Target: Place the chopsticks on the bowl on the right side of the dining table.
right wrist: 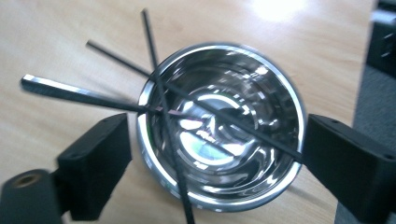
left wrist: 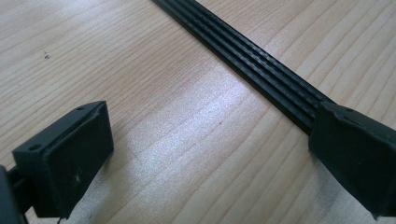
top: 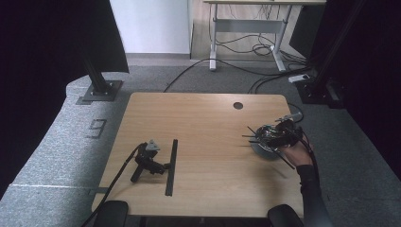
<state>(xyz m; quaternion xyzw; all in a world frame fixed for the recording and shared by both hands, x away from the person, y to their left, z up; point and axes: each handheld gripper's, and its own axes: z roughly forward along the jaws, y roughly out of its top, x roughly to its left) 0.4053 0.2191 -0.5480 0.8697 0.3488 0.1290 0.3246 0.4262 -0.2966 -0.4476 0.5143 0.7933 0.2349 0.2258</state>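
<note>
My left gripper (top: 163, 165) lies on the wooden table (top: 208, 118) with no hand on it. Its jaws point at a long black ribbed strip (top: 171, 166). In the left gripper view the gripper (left wrist: 210, 158) is open, and the strip (left wrist: 243, 60) runs past its right jaw with bare wood between the jaws. A hand holds my right gripper (top: 276, 136) over a shiny steel bowl (top: 265, 150) near the table's right edge. In the right gripper view the gripper (right wrist: 215, 163) is open, one jaw on each side of the bowl (right wrist: 224, 140). Thin black rods (right wrist: 163, 116) and a flat metal handle (right wrist: 70, 91) lie across the bowl.
A round cable hole (top: 238, 105) sits near the table's far edge. Grey carpet surrounds the table, with a black post base (top: 101, 90) at the far left. Cables (top: 265, 71) trail on the floor under a white desk frame (top: 213, 38) behind.
</note>
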